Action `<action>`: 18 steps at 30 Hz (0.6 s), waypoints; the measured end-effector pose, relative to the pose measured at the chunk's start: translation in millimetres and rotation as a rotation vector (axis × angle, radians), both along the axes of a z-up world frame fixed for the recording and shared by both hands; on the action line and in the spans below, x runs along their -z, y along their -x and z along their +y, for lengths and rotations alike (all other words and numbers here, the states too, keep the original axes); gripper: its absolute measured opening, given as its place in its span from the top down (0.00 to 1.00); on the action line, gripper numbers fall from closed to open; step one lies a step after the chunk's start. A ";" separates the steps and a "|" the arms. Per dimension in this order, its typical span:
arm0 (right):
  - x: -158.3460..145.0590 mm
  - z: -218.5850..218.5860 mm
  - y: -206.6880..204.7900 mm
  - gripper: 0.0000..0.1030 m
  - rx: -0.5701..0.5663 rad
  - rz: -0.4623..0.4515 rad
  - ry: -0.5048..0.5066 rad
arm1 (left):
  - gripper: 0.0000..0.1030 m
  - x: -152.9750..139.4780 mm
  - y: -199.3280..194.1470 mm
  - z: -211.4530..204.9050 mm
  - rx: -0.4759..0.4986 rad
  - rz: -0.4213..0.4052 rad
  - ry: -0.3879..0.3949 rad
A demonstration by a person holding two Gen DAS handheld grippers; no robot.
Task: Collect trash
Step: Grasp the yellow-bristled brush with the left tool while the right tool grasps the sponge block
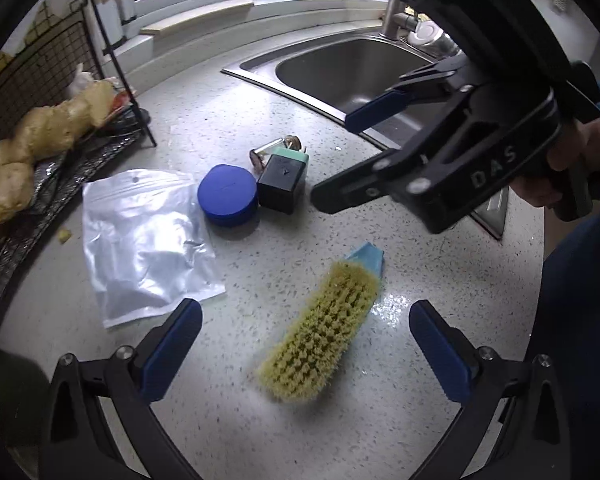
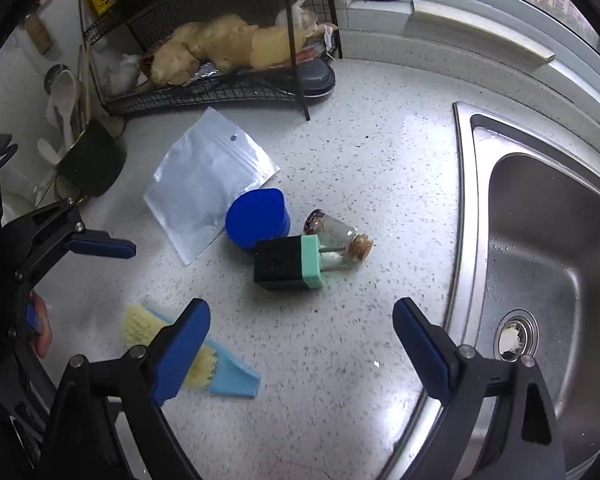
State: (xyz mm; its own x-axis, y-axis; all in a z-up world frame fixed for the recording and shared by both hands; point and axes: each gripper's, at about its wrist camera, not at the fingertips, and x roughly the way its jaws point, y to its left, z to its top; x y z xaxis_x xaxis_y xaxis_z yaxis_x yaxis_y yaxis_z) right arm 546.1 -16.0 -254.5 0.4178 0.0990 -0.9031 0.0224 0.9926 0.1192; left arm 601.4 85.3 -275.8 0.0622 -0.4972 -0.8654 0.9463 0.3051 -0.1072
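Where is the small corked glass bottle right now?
The corked glass bottle lies on its side on the counter, just behind the black-and-green plug, between the blue lid and the sink.

Both grippers tilt steeply down over the counter (image 1: 260,120). The left gripper (image 1: 306,344) has its jaws spread wide, nothing between them. The right gripper (image 2: 302,344) is likewise spread and empty, a hand (image 1: 572,160) on its grip.
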 end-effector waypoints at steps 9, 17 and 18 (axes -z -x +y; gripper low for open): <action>18.6 6.7 -23.6 0.19 0.000 0.011 0.019 | 0.33 28.5 1.4 -3.1 0.008 0.068 0.030; 24.0 11.8 -39.0 0.43 -0.007 0.016 0.053 | 0.58 25.7 -0.2 5.6 -0.040 0.110 0.060; 23.6 12.2 -39.4 0.45 -0.008 0.014 0.057 | 0.59 25.7 1.4 6.3 -0.044 0.108 0.059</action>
